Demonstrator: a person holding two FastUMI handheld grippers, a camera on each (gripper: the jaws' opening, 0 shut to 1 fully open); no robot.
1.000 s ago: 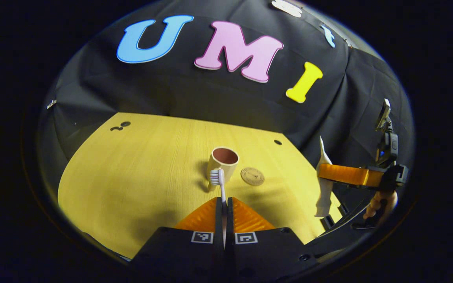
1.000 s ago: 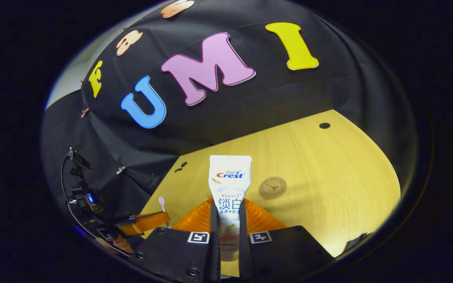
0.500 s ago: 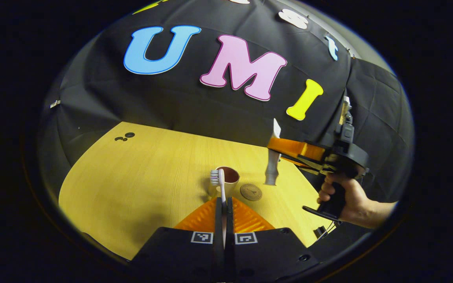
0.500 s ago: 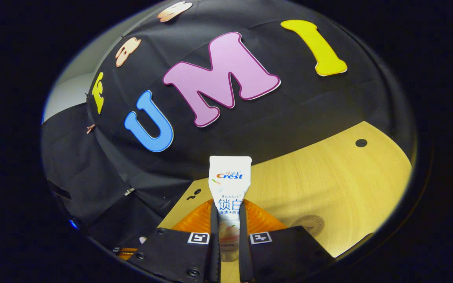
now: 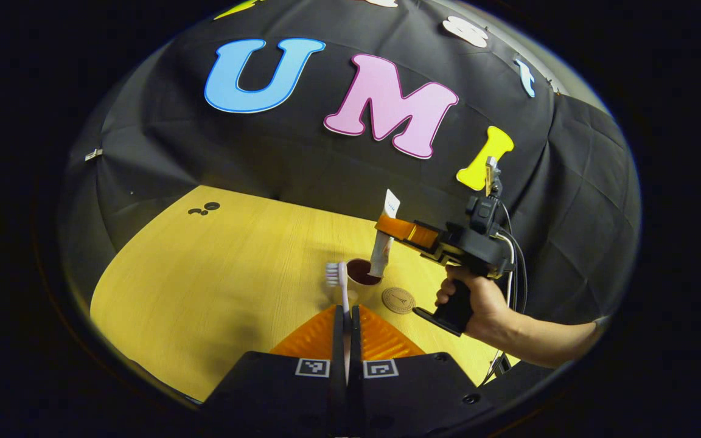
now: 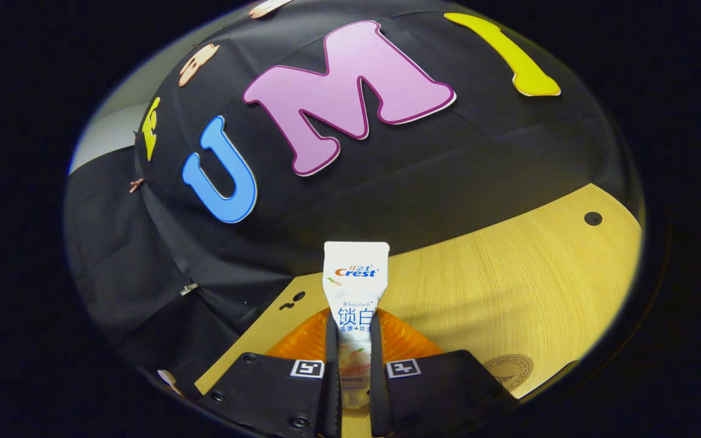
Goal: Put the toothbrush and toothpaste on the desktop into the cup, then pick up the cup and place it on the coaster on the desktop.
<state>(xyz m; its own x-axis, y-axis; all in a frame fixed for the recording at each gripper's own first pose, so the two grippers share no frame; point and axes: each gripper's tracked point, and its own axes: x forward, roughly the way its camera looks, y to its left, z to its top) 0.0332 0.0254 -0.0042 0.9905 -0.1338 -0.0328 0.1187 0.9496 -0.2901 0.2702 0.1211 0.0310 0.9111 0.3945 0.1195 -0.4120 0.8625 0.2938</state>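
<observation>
Two grippers each carry one item. Left gripper view: the left gripper [image 5: 345,316] is clenched on the toothbrush [image 5: 339,286], bristles up at 12 o'clock, held short of the cup [image 5: 359,275], probably waiting its turn. At 2 o'clock, the right gripper [image 5: 394,226], held by a hand [image 5: 478,301], hangs the toothpaste [image 5: 384,243] upright over the cup mouth, lower end at the rim, ready for lowering. The coaster [image 5: 398,300] lies just beside the cup on the desktop [image 5: 204,274].

Right gripper view: both fingers grasp the tube mid-body; the coaster sits at 4 o'clock.
</observation>
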